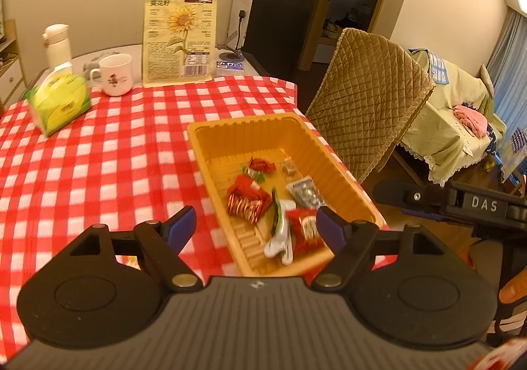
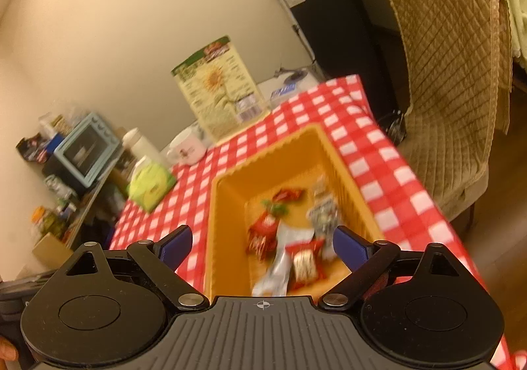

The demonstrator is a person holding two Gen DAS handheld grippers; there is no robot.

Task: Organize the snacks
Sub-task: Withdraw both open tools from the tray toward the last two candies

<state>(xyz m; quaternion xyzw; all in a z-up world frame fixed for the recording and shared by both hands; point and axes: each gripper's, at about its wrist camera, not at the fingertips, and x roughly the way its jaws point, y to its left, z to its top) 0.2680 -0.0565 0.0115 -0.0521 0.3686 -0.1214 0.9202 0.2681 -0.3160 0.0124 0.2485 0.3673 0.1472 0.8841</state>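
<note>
An orange plastic basket (image 1: 214, 136) (image 2: 230, 185) sits near the right edge of a red-and-white checked table. Inside lie several small snacks: red packets (image 1: 247, 197) (image 2: 304, 263), a white and green packet (image 1: 280, 231) (image 2: 280, 266), a silver packet (image 1: 304, 192) (image 2: 324, 213) and a red wrapped candy (image 1: 262, 165) (image 2: 287, 194). My left gripper (image 1: 255, 221) is open and empty above the basket's near end. My right gripper (image 2: 263, 243) is open and empty, also above the basket's near end. The right gripper's body (image 1: 461, 203) shows at the right of the left wrist view.
A tall sunflower-seed bag (image 1: 180, 35) (image 2: 219, 91) stands at the table's far side, with a white mug (image 1: 115, 74) (image 2: 187, 149), a green tissue pack (image 1: 59, 101) (image 2: 150, 185) and a white flask (image 1: 57, 44). A quilted chair (image 1: 365, 96) (image 2: 451, 73) stands right of the table.
</note>
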